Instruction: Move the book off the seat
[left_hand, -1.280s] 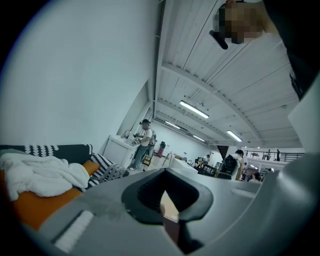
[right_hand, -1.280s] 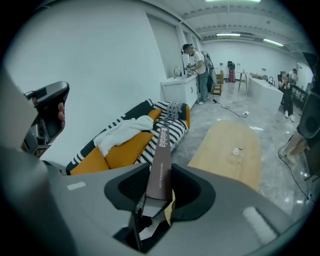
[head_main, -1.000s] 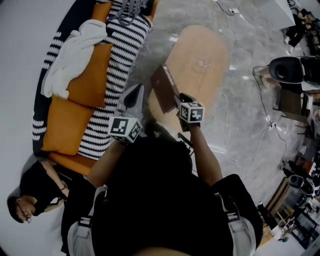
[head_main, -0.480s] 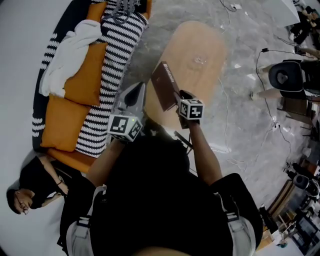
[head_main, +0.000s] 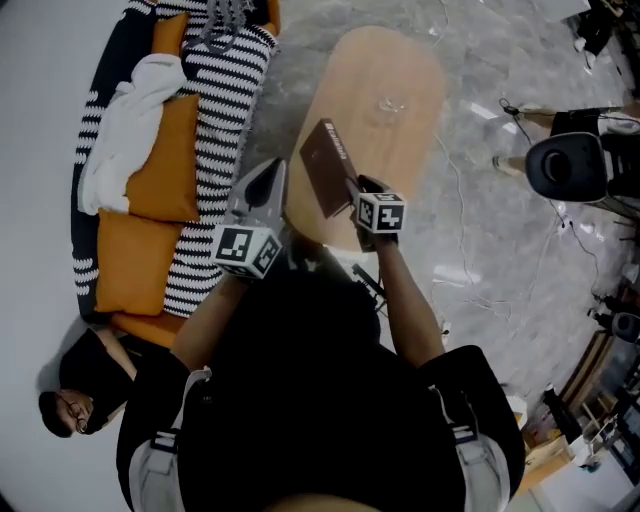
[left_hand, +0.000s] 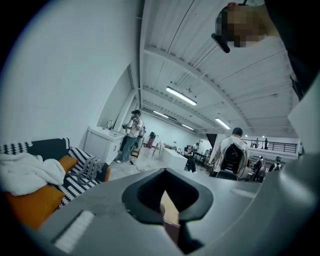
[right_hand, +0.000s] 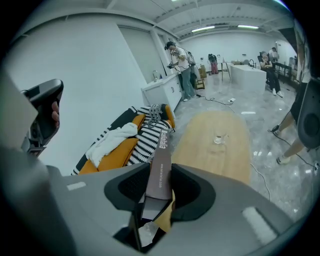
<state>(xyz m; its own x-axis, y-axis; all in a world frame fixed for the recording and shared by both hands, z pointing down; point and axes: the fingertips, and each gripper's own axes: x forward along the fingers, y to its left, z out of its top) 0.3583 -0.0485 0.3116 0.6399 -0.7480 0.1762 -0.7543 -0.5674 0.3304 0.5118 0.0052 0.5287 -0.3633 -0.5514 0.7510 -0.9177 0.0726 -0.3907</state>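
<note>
The sofa, with orange cushions and a white cloth, lies at 10 o'clock from the grippers and now sits closer to the picture's left edge than a second ago. The left gripper has its jaws narrow, tips together, with nothing between them. The brown book is off the seat and held in the air, tilted. Its left corner, earlier past the rim, is now over the wood. The right gripper clamps the book's lower edge as before. The oval bench stretches toward 1 o'clock.
</note>
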